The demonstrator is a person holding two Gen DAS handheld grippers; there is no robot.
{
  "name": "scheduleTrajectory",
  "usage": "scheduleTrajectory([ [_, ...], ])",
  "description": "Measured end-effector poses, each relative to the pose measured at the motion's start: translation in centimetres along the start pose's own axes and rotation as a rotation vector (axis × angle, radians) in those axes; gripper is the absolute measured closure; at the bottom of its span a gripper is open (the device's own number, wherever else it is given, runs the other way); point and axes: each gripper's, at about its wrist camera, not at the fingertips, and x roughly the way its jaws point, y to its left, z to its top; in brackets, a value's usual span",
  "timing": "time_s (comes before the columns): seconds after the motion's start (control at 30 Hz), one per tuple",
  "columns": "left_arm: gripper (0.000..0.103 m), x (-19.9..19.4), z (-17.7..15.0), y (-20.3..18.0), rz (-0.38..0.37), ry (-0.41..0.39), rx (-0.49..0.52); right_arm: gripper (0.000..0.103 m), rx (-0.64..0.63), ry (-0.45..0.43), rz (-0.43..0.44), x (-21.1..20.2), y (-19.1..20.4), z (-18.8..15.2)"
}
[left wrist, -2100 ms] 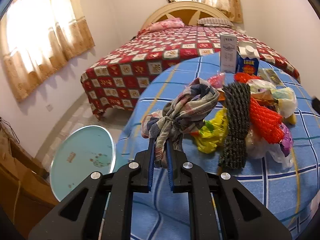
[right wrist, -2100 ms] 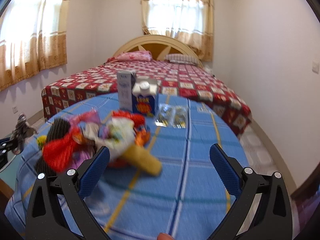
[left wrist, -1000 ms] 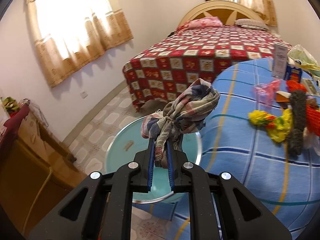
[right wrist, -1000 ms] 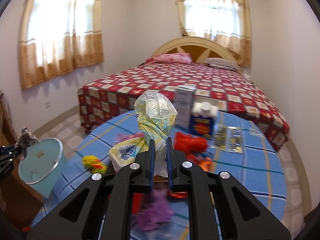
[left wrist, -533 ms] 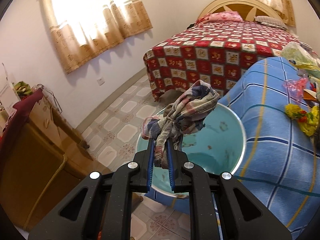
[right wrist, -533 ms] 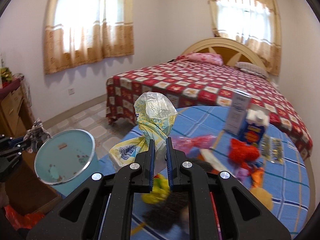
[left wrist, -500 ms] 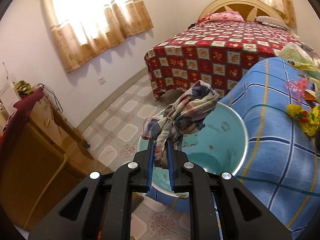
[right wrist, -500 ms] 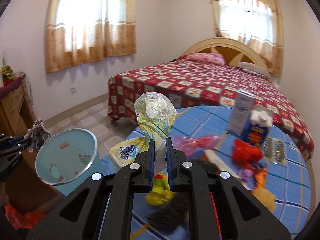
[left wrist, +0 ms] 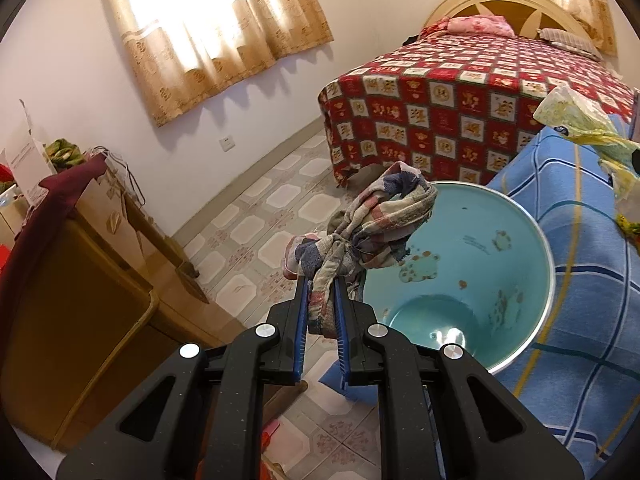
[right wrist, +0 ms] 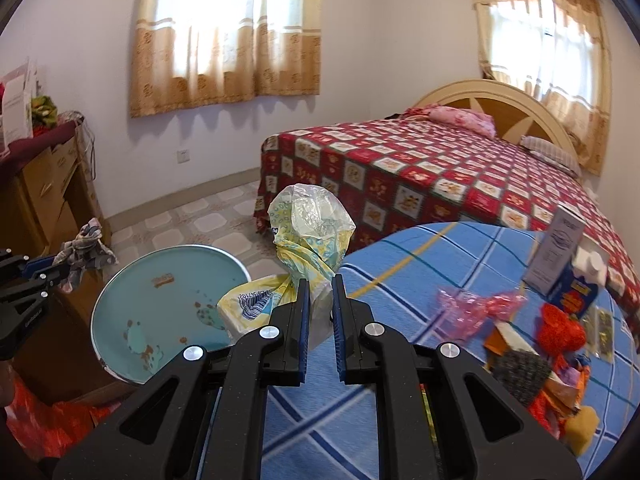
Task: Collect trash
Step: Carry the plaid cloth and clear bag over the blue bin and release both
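Both grippers loaded | rag [left wrist: 372,224] at bin [left wrist: 536,236] rim | bag [right wrist: 308,232] beside

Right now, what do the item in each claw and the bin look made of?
Left claw: knotted checked rag, woven cloth by its matte look, frayed edges and soft folds. Right claw: crumpled plastic bag, thin printed film, translucent and glossy. Teal bin: likely painted or enamelled metal, given the silvery rim and rust-like chips; plastic can't be excluded.
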Motion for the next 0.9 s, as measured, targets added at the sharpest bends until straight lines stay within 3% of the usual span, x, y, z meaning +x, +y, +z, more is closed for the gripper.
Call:
scheduleTrajectory([
  [0.9, 0.09, 2.2, -0.2, 1.7, 0.024, 0.045, -0.049, 0.092, -0.098, 0.046, 0.09, 3.0, 5.3, -0.2],
])
